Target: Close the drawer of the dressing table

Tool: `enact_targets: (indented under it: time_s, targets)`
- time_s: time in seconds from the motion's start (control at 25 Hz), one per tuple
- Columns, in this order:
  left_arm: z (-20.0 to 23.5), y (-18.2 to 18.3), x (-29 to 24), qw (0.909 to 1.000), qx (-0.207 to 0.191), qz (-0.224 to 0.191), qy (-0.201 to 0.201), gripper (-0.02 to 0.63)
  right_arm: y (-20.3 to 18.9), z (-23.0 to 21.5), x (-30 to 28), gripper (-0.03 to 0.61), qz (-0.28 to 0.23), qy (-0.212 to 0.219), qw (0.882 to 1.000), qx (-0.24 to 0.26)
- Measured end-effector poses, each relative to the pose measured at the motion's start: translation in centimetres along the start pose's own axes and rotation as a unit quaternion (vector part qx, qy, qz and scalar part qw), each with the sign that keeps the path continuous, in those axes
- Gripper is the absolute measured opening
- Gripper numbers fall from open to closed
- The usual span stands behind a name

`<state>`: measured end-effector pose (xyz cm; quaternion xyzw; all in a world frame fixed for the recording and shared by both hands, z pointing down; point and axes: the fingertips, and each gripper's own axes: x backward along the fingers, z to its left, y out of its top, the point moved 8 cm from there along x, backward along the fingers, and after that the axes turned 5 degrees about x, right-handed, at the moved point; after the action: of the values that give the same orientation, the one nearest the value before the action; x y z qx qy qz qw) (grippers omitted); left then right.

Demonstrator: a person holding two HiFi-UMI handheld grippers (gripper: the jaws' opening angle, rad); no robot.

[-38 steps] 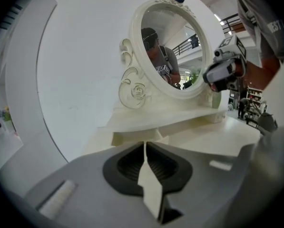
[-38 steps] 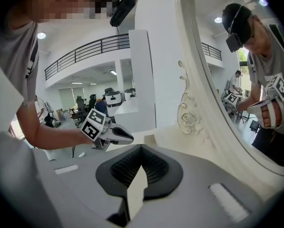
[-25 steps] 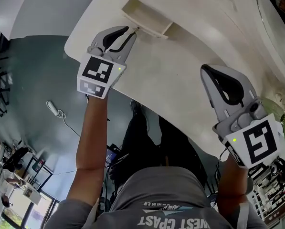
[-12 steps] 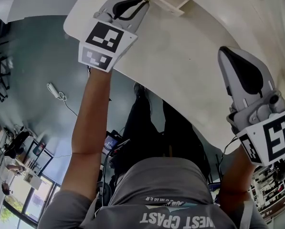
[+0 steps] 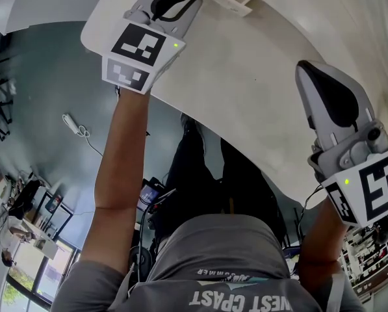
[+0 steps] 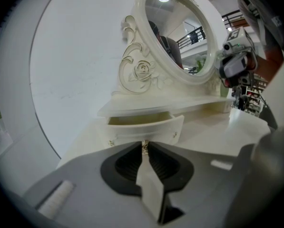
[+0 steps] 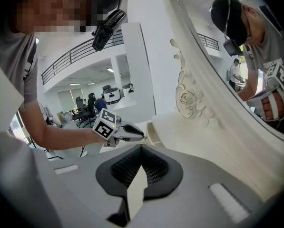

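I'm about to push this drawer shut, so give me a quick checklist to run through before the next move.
1. Left gripper shut on the knob: ok, the fingers pinch it.
2. Drawer shut: not ok, its front stands out from the case.
3. Nothing sticking up out of the drawer: cannot tell, only a strip of the inside shows.
4. Right gripper away from the drawer: ok, it is off to the side over the table.
5. Right gripper holds nothing: ok, its fingers are together with nothing between them.
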<state>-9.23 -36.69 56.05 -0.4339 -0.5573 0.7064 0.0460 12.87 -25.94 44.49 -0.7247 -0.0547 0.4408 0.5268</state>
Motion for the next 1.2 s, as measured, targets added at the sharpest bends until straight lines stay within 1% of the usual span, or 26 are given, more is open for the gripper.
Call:
enact_targets:
  time_s: [0.08, 0.24, 0.4, 0.52, 0.64, 0.76, 0.88, 0.96, 1.08, 1.2]
  targets:
    - [0.1, 0.5, -0.2, 1.0, -0.003, 0.001, 0.0, 0.043, 0.3, -0.1, 0.2, 0.002, -0.001, -0.001, 1.0, 0.0]
    - [0.4, 0.2, -1.2, 0.9999, -0.009, 0.005, 0.001, 0.041, -0.4, -0.3, -0.1, 0.002, -0.001, -0.005, 1.0, -0.003]
    - [-0.1, 1.3, -2.3, 0.9998, -0.016, 0.01, 0.002, 0.041, -0.6, -1.5, 0.9, 0.002, -0.003, -0.009, 1.0, -0.005]
    - [-0.3, 1.6, -2.0, 0.9998, -0.018, 0.011, 0.005, 0.041, -0.6, -1.3, 1.7, 0.002, -0.006, -0.013, 1.0, -0.005]
    - [0.2, 1.8, -2.5, 0.9997, -0.019, 0.009, 0.007, 0.041, -0.1, -1.6, 1.6, 0.002, -0.009, -0.021, 1.0, -0.006]
    - [1.0, 2.1, -3.8, 0.9995, -0.023, 0.018, 0.008, 0.037, -0.1, -2.4, 1.0, 0.002, -0.008, -0.023, 1.0, -0.008]
    - [1.3, 2.2, -4.4, 0.9993, -0.031, 0.021, 0.008, 0.026, -0.3, -2.1, 0.9, 0.002, -0.01, -0.026, 1.0, -0.008]
    - [1.2, 2.2, -4.3, 0.999, -0.037, 0.024, 0.007, 0.032, -0.5, -1.8, 1.1, 0.002, -0.012, -0.028, 0.999, -0.009]
    - [1.2, 2.0, -4.1, 0.9993, -0.031, 0.02, 0.01, 0.029, -0.7, -1.8, 1.7, 0.002, -0.014, -0.031, 0.999, -0.009]
    - [1.3, 2.1, -4.2, 0.999, -0.031, 0.029, 0.015, 0.031, -0.7, -1.9, 2.0, 0.002, -0.015, -0.034, 0.999, -0.01]
